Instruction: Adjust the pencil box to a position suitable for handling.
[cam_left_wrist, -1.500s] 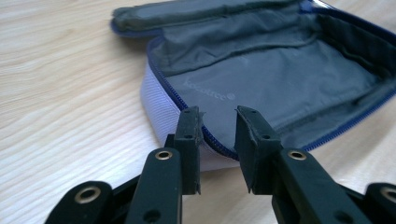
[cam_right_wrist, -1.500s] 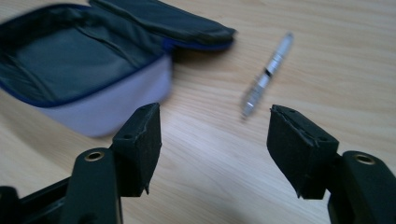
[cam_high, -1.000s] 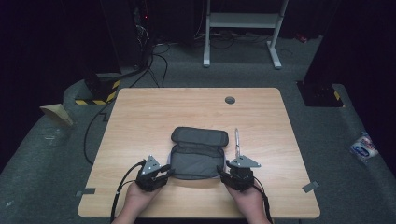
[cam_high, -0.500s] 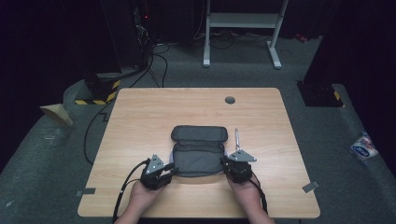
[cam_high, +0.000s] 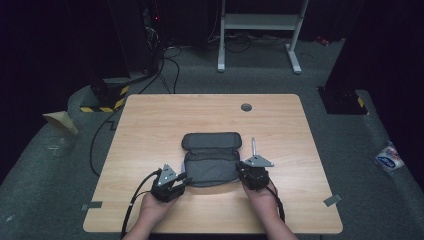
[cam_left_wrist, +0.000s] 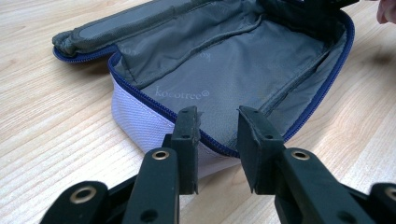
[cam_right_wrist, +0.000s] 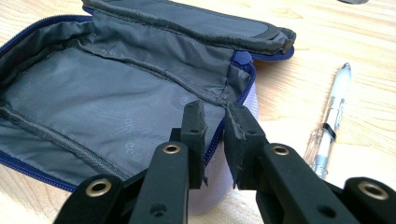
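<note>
Pouch (cam_high: 210, 159) of grey fabric with blue zipper is lying unzipped on the wooden table (cam_high: 150, 125); left gripper (cam_left_wrist: 217, 123) and right gripper (cam_right_wrist: 215, 122) fingers are straddling its rim, slightly apart; clear pen (cam_right_wrist: 331, 119) at 3 o'clock.

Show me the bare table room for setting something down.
Free: the far half of the table beyond the open pouch, up to the small round grommet; also both side strips. Crowded: the near middle, where left gripper, right gripper and pen flank the pouch.

The pouch lining (cam_left_wrist: 224, 79) reads "kocotree" with a registered mark.
</note>
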